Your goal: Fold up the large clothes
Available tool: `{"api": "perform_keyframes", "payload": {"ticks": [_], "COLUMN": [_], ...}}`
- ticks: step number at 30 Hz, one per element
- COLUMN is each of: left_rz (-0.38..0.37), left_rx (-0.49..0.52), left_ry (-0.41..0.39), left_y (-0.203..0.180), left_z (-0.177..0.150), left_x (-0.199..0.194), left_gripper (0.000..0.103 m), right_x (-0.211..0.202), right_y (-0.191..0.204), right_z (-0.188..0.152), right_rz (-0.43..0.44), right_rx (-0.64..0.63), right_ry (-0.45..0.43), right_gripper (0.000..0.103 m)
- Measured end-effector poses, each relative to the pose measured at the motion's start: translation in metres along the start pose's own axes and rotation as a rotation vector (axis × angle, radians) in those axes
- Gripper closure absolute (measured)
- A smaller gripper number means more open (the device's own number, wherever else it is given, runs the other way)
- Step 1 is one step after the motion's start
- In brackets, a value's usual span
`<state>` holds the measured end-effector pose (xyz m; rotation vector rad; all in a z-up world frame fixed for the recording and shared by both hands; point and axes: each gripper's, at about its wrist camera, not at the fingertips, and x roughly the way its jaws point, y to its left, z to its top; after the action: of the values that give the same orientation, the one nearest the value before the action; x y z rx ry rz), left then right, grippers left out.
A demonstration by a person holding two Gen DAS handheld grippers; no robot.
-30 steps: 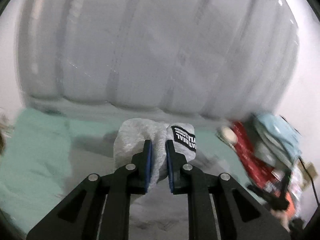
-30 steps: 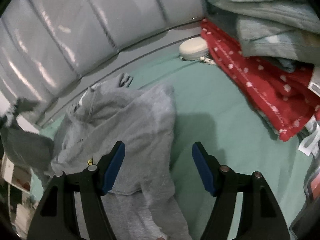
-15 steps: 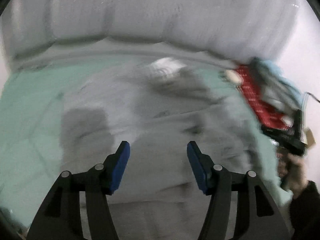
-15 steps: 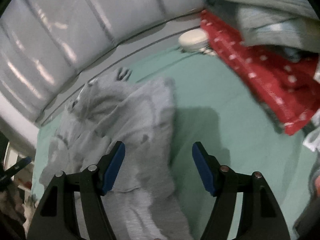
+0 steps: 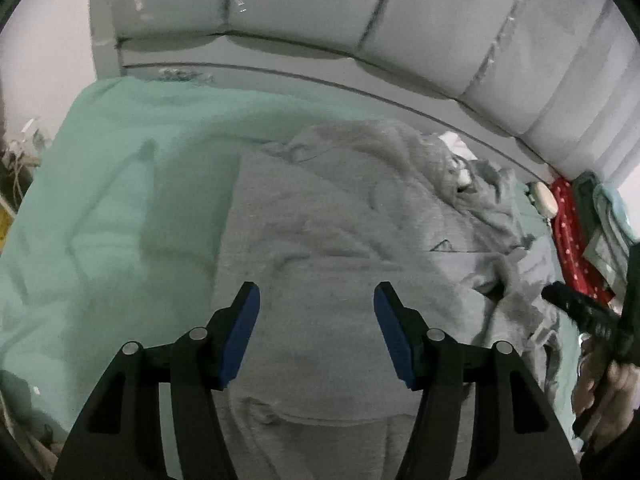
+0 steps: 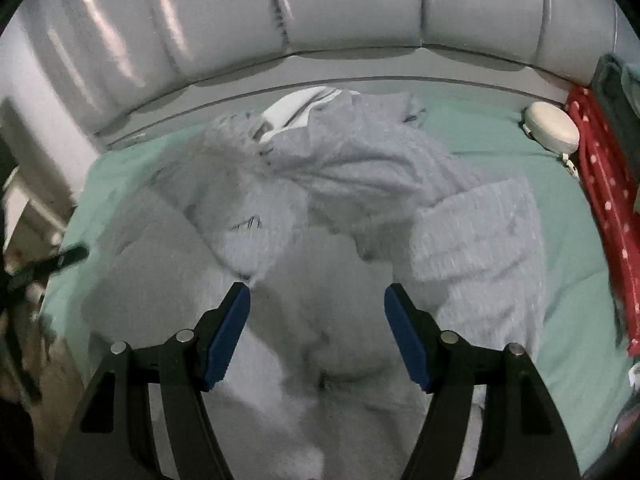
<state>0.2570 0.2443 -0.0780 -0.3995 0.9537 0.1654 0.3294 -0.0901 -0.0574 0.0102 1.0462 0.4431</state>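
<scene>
Left wrist view showing left gripper [image 5: 317,336] gaping empty above grey hoodie [image 5: 340,248]; flattening bunched hood at one o'clock, right gripper [image 6: 317,336] likewise gaping.

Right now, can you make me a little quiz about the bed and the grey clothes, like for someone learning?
1. True or false: the left gripper is pinching the grey sweatshirt.
2. What colour is the bedsheet? A) yellow B) mint green C) black
3. Fill in: the small white oval case lies on the sheet beside the ____ cloth with white dots.

Key
1. False. Its jaws stand open above the sweatshirt with nothing between the pads; the right gripper is open too.
2. B.
3. Red.
</scene>
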Motion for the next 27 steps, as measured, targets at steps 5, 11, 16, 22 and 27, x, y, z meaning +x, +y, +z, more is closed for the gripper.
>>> {"api": "perform_keyframes", "payload": {"ticks": [5, 11, 16, 22, 27], "left_rz": [-0.039, -0.144, -0.14, -0.116, -0.113], "left_rx": [-0.086, -0.245, -0.175, -0.197, -0.144], "left_ry": [0.039, 0.088, 0.039, 0.015, 0.046], "left_y": [0.027, 0.05, 0.035, 0.036, 0.026], "left_z": [0.001, 0.002, 0.005, 0.002, -0.003], "left_x": [0.003, 0.025, 0.009, 0.005, 0.01], "left_gripper": [0.04, 0.041, 0.04, 0.041, 0.04], "right_x": [0.059, 0.05, -0.008, -0.137, -0.131], "right_y": [0.008, 0.025, 0.034, 0.031, -0.01], "right_z": [0.011, 0.013, 0.035, 0.058, 0.031], "right_rz": [0.016, 0.021, 0.024, 0.093, 0.023], "right_rx": [0.046, -0.063, -0.15, -0.266, -0.26], "right_ry": [0.192, 0.091, -0.096, -0.511, -0.527], "right_gripper": [0.034, 0.07, 0.086, 0.086, 0.086]}}
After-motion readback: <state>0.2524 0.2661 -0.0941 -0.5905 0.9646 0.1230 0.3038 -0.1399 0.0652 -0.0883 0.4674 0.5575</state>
